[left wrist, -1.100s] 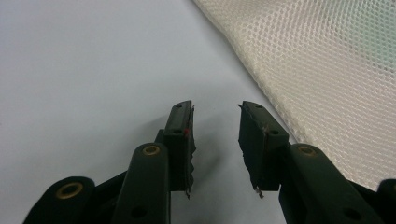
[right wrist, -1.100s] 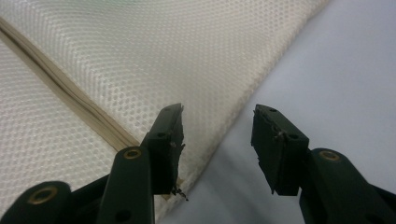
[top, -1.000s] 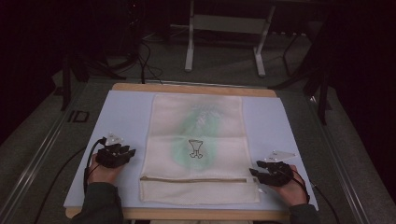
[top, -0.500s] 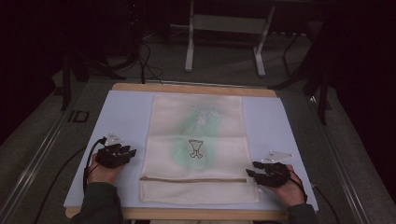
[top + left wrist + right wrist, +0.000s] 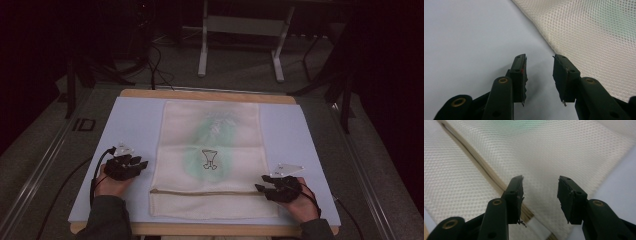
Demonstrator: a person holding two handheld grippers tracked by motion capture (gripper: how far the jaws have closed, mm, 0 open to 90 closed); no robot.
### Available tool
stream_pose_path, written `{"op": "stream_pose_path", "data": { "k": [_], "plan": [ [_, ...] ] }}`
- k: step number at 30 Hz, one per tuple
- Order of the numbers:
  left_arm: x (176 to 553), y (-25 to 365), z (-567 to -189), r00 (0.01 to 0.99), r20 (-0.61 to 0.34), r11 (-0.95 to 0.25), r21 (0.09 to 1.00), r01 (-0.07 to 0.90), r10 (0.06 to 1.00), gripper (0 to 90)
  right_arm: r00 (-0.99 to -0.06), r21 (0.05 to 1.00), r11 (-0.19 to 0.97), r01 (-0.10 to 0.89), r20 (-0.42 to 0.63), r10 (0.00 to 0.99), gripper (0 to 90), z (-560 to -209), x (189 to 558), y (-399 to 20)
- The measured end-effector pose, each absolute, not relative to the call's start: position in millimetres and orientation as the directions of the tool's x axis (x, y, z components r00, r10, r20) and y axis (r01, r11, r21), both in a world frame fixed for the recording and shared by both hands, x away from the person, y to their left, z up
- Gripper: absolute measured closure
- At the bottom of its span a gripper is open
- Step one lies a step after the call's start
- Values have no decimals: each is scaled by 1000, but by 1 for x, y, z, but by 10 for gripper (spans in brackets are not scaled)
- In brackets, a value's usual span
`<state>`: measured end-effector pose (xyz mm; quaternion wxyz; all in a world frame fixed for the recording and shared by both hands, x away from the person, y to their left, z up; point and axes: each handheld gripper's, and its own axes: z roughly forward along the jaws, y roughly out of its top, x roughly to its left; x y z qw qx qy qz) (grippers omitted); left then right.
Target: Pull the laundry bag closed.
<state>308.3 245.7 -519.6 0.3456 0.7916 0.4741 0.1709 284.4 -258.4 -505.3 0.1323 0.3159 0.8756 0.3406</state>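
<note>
Two handheld grippers at the near table edge, left gripper (image 5: 141, 164) jaws apart over bare blue mat (image 5: 135, 120) just beside the bag, right gripper (image 5: 261, 188) jaws apart over the zipper (image 5: 205, 191), one cream mesh zip bag (image 5: 212, 150) lying flat mid-table, one wooden table edge (image 5: 207, 95) beyond

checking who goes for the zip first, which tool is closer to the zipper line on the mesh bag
Right. The right tool hangs open at the zipper line's end on the mesh bag; the left tool is open over the mat, off the bag's edge.
</note>
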Motion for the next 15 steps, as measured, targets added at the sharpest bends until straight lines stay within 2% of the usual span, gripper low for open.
{"op": "stream_pose_path", "data": {
  "k": [15],
  "plan": [
    [309,241,-519,506,-51,-326,709,625,861,627,-808,670,610,424,-26,589,548,-507,279,-232]
  ]
}}
